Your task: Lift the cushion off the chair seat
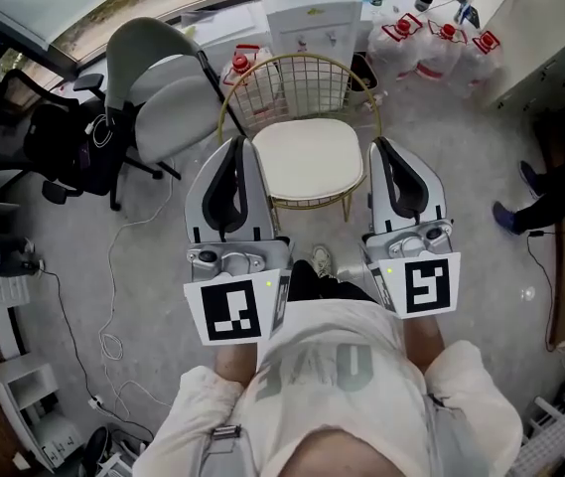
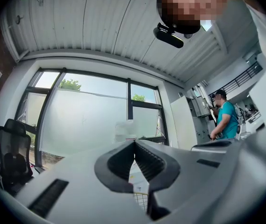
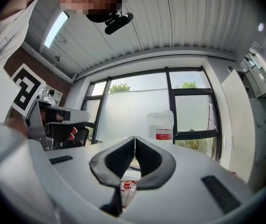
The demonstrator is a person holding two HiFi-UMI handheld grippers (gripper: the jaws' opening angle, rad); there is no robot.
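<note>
Head view: the cream cushion [image 1: 307, 157] lies on the seat of the gold wire chair [image 1: 292, 76], seen between the left tongs [image 1: 243, 145] and the right tongs [image 1: 376, 145]. Left gripper view: jaws together at the tips, holding nothing, pointing at a far window. Right gripper view: jaws likewise together and empty.

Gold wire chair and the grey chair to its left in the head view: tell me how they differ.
The gold wire chair has an open wire-grid back; the grey chair has a solid back. The gold wire chair carries a cream cushion; the grey chair has a grey padded seat. Both are unoccupied.
</note>
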